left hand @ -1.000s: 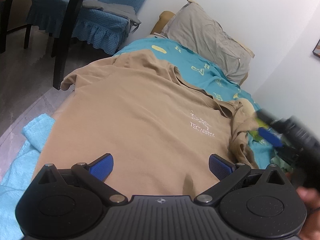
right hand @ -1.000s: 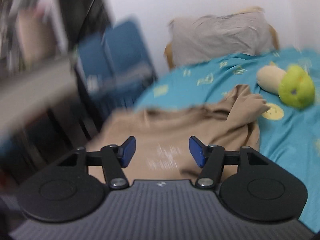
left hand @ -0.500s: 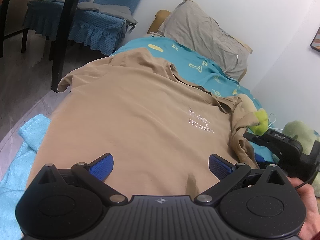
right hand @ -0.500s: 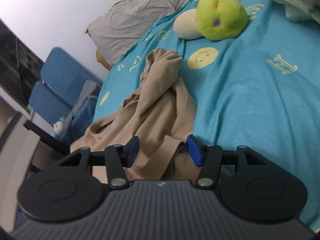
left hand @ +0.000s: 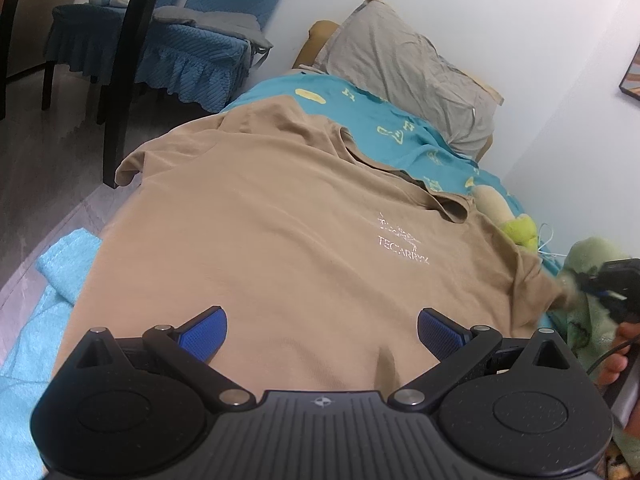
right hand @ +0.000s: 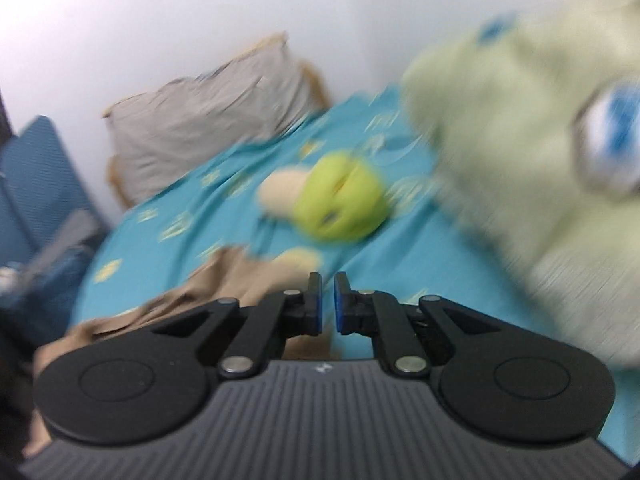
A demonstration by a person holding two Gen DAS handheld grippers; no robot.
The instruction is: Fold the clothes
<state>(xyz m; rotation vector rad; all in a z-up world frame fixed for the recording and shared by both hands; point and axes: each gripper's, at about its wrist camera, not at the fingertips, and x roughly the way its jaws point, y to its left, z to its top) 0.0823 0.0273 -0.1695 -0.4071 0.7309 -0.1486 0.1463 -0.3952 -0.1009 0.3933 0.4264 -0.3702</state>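
Now tan shirt (left hand: 280, 220) spread beyond splayed left fingers (left hand: 204, 326); right fingers (right hand: 316, 300) clenched, grasp unclear.

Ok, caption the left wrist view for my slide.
Open left gripper hovering over tan T-shirt spread on the bed.

Tan T-shirt (left hand: 280, 240), white chest logo, spread flat across teal bedsheet (left hand: 404, 136)
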